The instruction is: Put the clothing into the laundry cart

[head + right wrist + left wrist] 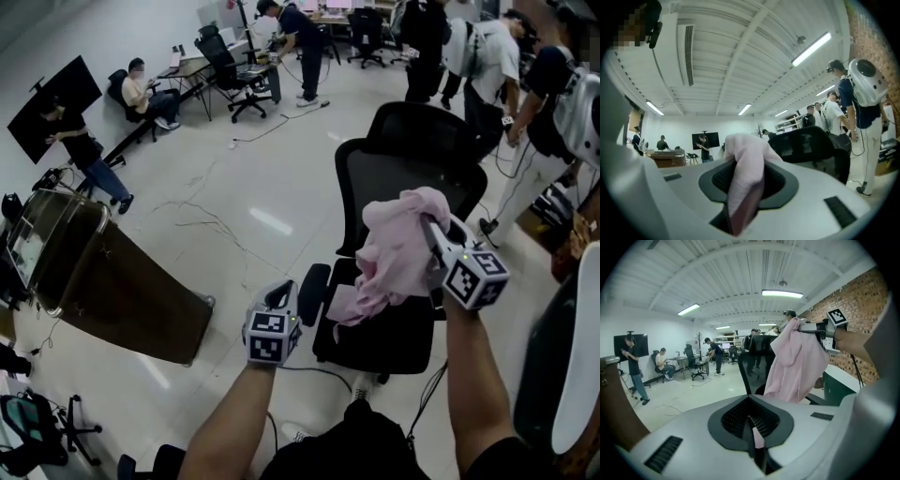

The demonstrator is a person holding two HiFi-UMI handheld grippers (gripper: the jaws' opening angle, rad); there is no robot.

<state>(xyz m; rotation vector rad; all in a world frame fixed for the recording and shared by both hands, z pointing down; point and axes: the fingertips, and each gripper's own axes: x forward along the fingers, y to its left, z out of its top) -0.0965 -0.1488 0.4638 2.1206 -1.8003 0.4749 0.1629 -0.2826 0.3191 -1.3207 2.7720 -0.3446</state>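
Observation:
The pink clothing (398, 253) hangs bunched from my right gripper (427, 230), above the seat of a black office chair (412, 159). In the right gripper view the jaws (740, 187) are shut on a fold of the clothing (745, 159). My left gripper (281, 298) is lower and to the left, beside the chair's armrest and apart from the hanging clothing (797, 357). Its jaws (753, 425) stand together, with a small pink patch showing low between them. The brown laundry cart (122, 281), with its metal rim, stands on the floor at the left.
Several people stand or sit around the room, some close behind the chair at the right (487, 75). Desks and more office chairs (225, 66) fill the far end. Cables (216, 225) lie on the light floor between cart and chair. A dark-edged table (572, 375) is at my right.

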